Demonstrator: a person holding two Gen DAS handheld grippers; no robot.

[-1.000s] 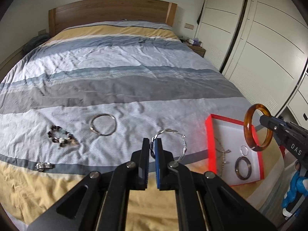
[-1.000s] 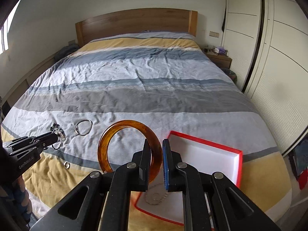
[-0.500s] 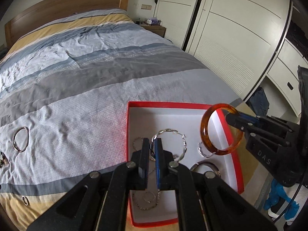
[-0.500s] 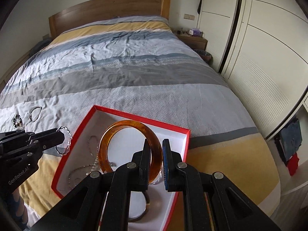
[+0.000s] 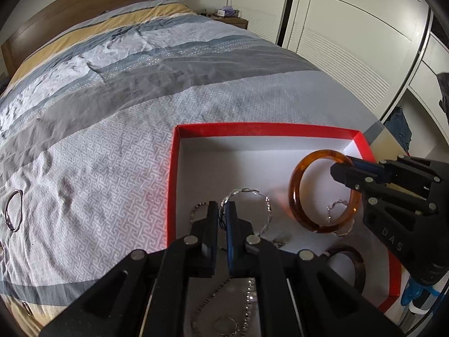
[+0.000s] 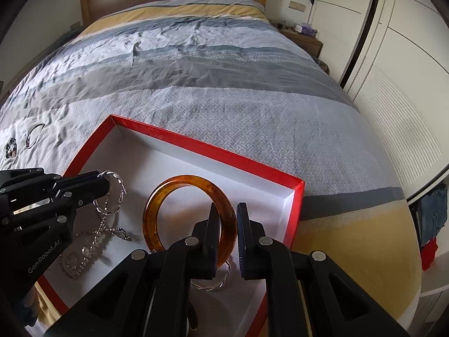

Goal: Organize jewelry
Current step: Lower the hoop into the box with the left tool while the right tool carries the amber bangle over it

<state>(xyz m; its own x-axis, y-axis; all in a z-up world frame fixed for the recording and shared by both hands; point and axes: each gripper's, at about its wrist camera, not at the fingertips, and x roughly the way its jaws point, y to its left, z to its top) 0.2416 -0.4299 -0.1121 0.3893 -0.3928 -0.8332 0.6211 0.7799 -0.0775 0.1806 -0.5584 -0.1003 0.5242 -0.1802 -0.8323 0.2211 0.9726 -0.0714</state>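
My left gripper [image 5: 223,210] is shut on a twisted silver bracelet [image 5: 268,205] and holds it just above the white floor of the red-rimmed box [image 5: 252,127]. My right gripper [image 6: 226,213] is shut on an amber bangle [image 6: 179,181], upright over the same box [image 6: 196,143]. In the right wrist view the left gripper [image 6: 103,182] and its silver bracelet [image 6: 120,191] hang at the box's left side. In the left wrist view the right gripper [image 5: 345,168] grips the amber bangle [image 5: 294,196] at the box's right. Chains [image 6: 89,247], a ring [image 6: 71,261] and another twisted bracelet [image 6: 213,286] lie inside.
The box lies on a striped bedspread near the bed's foot. A plain silver bangle [image 6: 33,133] and a beaded bracelet [image 6: 11,148] lie on the cover to the left. A dark bangle [image 5: 359,266] rests in the box. White wardrobe doors [image 6: 378,70] run along the right.
Both grippers have swung from above the bedspread to over the red box and sunk toward it, each still holding its piece. The loose jewelry on the cover has slid to the left edge.
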